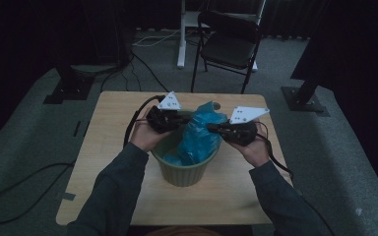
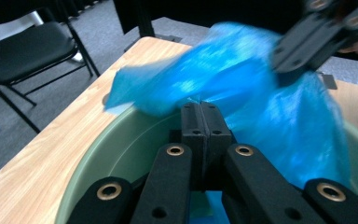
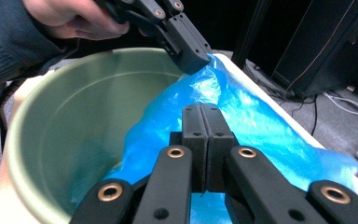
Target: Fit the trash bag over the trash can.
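Near the surface's [image 1: 108, 147] far edge, in the ribbed pale-green plastic bin [image 1: 184, 169]: crumpled blue plastic bag [image 1: 199, 135], pinched by left tongs [image 1: 189, 118] and right tongs [image 1: 210, 127], both pressed together on film, probably to spread it as a liner.

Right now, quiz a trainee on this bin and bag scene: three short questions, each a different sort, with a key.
1. True or false: the blue plastic bag lies flat on the table, outside the green bin.
2. Which grips the bag? A) left gripper alone B) right gripper alone C) both
3. Fill in: behind the table stands a black folding ____.

Key: 1 false, it hangs partly inside the bin; 2 C, both sets of jaws are shut on it; 3 chair.
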Available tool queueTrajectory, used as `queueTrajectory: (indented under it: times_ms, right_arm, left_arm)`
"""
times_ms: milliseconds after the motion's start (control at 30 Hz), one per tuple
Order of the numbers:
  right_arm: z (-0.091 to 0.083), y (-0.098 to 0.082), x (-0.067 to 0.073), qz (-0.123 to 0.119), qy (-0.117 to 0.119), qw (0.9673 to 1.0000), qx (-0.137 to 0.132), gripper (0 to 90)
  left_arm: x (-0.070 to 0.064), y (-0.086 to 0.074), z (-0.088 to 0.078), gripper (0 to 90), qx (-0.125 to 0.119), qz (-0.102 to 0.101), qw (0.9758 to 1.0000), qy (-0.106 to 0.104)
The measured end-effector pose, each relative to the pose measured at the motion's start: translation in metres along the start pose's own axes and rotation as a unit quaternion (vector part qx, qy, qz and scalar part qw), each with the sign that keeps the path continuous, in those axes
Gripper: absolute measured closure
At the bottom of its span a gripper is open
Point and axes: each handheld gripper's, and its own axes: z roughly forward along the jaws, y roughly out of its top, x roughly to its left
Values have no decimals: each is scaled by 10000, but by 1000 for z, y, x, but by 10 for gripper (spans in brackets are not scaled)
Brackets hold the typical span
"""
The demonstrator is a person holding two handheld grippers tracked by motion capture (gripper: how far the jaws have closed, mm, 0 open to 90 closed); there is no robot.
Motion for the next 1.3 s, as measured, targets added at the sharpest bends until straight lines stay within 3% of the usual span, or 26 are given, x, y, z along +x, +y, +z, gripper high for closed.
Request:
queueTrajectory:
  times_ms: [167,200,333,433,467,667,900,967,1000,1133,1300]
  right_arm:
    - [-10,-4,8,-42,-6,10000,-60,897]
    - [-12,-6,10,-58,-13,10000,-55,897]
    - [-18,-11,19,-92,-5,10000,-18,897]
    - [-18,-12,20,-118,-9,9999,-18,897]
    - [-20,-15,24,-139,0,9999,4,898]
    - [-24,-21,29,-157,15,9999,21,900]
    - [-29,-26,33,-134,60,9999,-8,900]
    - [-30,-27,34,-154,73,9999,-6,900]
    - [-30,-28,35,-141,82,9999,0,900]
    - [-32,-33,38,-145,115,9998,11,900]
    - [-33,-34,40,-163,176,9997,36,900]
  left_arm:
    - [12,-13,-6,900,74,-234,9995,204]
    - [19,-20,-9,900,91,-384,9988,295]
    - [29,-30,-15,900,109,-590,9973,424]
    - [29,-30,-15,900,109,-590,9973,424]
    - [39,-38,-22,900,91,-783,9955,527]
    - [45,-45,-26,900,116,-958,9929,695]
    - [54,-53,-31,900,133,-1260,9870,989]
    - [55,-54,-32,900,141,-1287,9865,1005]
    - [59,-57,-33,900,148,-1412,9838,1095]
    - [64,-60,-36,900,137,-1621,9788,1248]
    - [65,-60,-40,900,55,-1746,9756,1333]
